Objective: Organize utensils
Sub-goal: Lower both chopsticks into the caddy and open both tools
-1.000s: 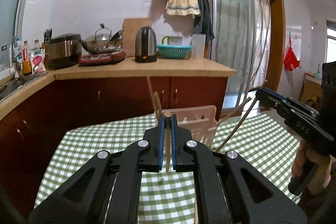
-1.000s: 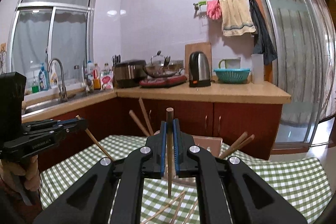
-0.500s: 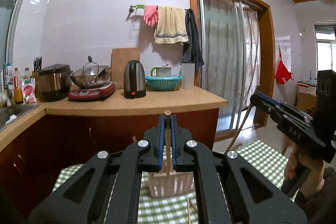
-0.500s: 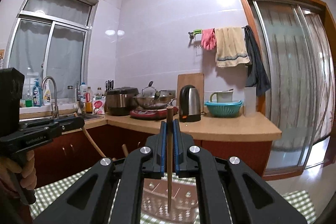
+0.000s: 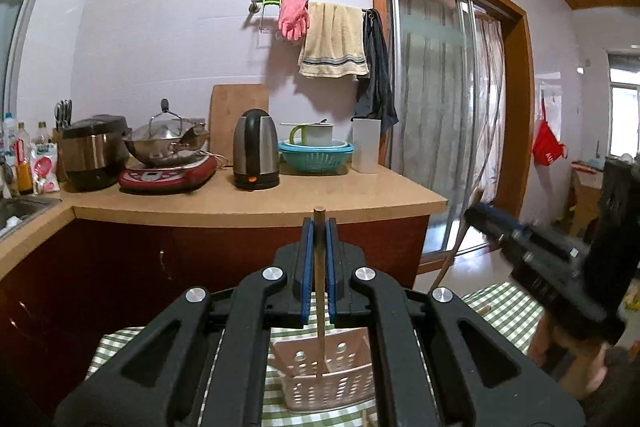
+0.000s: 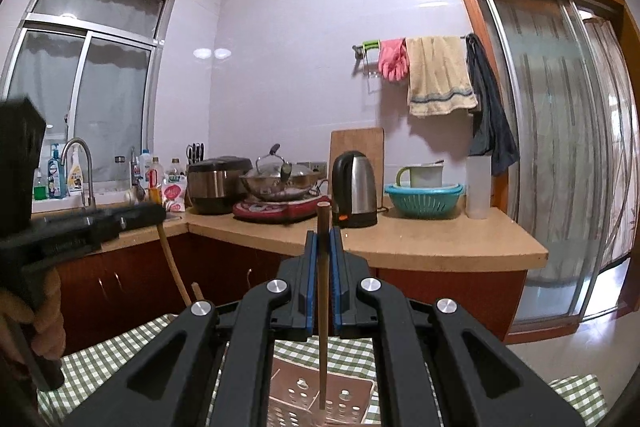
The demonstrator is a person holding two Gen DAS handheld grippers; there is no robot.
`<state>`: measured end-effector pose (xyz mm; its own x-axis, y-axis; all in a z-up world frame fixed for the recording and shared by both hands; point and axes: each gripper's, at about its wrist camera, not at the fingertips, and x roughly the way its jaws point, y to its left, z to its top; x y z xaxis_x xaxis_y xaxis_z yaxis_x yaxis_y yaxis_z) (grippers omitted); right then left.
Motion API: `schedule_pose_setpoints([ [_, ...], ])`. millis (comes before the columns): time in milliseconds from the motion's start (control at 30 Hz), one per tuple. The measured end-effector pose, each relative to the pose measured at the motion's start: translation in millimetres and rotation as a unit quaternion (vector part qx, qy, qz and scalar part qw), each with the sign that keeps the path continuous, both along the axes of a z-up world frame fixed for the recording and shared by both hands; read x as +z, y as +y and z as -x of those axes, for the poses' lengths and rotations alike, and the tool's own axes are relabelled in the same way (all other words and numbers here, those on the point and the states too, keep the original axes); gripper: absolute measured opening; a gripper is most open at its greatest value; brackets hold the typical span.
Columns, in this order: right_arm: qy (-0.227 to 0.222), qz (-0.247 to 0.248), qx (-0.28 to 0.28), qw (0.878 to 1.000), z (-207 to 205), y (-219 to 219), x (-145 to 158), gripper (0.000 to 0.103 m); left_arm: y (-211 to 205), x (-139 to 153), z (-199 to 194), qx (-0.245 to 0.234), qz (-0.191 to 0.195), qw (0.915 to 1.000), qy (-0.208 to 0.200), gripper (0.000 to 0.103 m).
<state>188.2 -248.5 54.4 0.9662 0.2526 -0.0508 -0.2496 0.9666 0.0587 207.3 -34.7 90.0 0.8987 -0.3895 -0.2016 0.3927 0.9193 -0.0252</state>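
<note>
Each gripper carries one wooden chopstick upright. In the left wrist view the left chopstick (image 5: 319,291) stands clamped between the blue pads of the left gripper (image 5: 319,227), its lower end hanging over the open top of the pink perforated basket (image 5: 344,383); whether the tip is already inside cannot be told. In the right wrist view the right chopstick (image 6: 323,303) is pinched the same way by the right gripper (image 6: 324,239), and its thin end hangs above the same basket (image 6: 352,407), seen there at the bottom edge. Both sets of jaws are clenched on their sticks with no slack showing. A second ago the cameras looked down on the green checked tablecloth (image 5: 496,303) with the basket farther ahead and loose chopsticks lying on the cloth; since then both hands have risen and moved in over the basket, so the cloth has dropped to the lower edge of each view and the kitchen counter (image 5: 256,203) fills the middle. The basket stands on the cloth toward the table's far edge, nearest the counter cabinets. This lift reads as the carry from pick-up to drop-off, nearly done: what remains is probably to lower the tips into the basket and release. One more chopstick (image 6: 197,293) leans near the cloth's far left edge, so more likely remains to gather.
</note>
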Motion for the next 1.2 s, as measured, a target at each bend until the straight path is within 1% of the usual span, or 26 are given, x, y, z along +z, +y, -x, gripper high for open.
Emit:
schedule_pose_setpoints([
  [100, 0.004, -0.001, 0.000, 1.000, -4.1, -1.1, -2.7, 0.007, -0.5, 7.0, -0.8, 0.001, -0.002, 0.9999, -0.011, 0.006],
  [333, 0.005, -0.002, -0.004, 1.000, -11.0, -4.7, -1.2, 0.007, 0.2, 20.1, -1.4, 0.004, 0.009, 0.9994, -0.034, 0.006],
  [467, 0.012, -0.003, -0.005, 1.000, -16.6, -4.6, -7.0, 0.007, -3.7, 15.6, -5.9, 0.001, 0.007, 0.9995, -0.030, 0.006],
  [833, 0.061, 0.003, -0.003, 0.998, -32.6, 0.0, -38.5, 0.007, -15.7, -44.5, -36.8, 0.005, -0.021, 0.9993, 0.032, 0.006],
  [1000, 0.080, 0.005, -0.003, 0.997, -37.4, -0.3, -47.8, 0.007, -18.9, -64.8, -39.6, 0.007, -0.039, 0.9981, 0.046, 0.009],
  [1033, 0.081, 0.006, -0.003, 0.997, -37.9, -0.4, -48.3, 0.007, -19.4, -67.4, -39.5, 0.006, -0.041, 0.9979, 0.050, 0.012],
  [1067, 0.083, 0.007, -0.004, 0.997, -37.7, -0.5, -48.6, 0.011, -19.1, -69.5, -38.9, 0.005, -0.040, 0.9978, 0.053, 0.022],
  [1100, 0.083, 0.007, -0.004, 0.997, -37.0, -0.3, -48.6, 0.020, -18.5, -70.3, -38.5, 0.005, -0.038, 0.9978, 0.054, 0.028],
  [1133, 0.082, 0.007, -0.005, 0.997, -35.7, -0.5, -48.0, 0.026, -17.0, -70.3, -37.4, 0.006, -0.035, 0.9979, 0.054, 0.040],
  [1167, 0.080, 0.006, -0.006, 0.997, -35.0, -0.7, -47.1, 0.034, -15.3, -69.9, -36.1, 0.007, -0.030, 0.9981, 0.052, 0.044],
  [1200, 0.076, 0.004, -0.008, 0.997, -32.3, -1.6, -44.7, 0.037, -14.2, -69.1, -35.1, 0.008, -0.027, 0.9983, 0.051, 0.044],
])
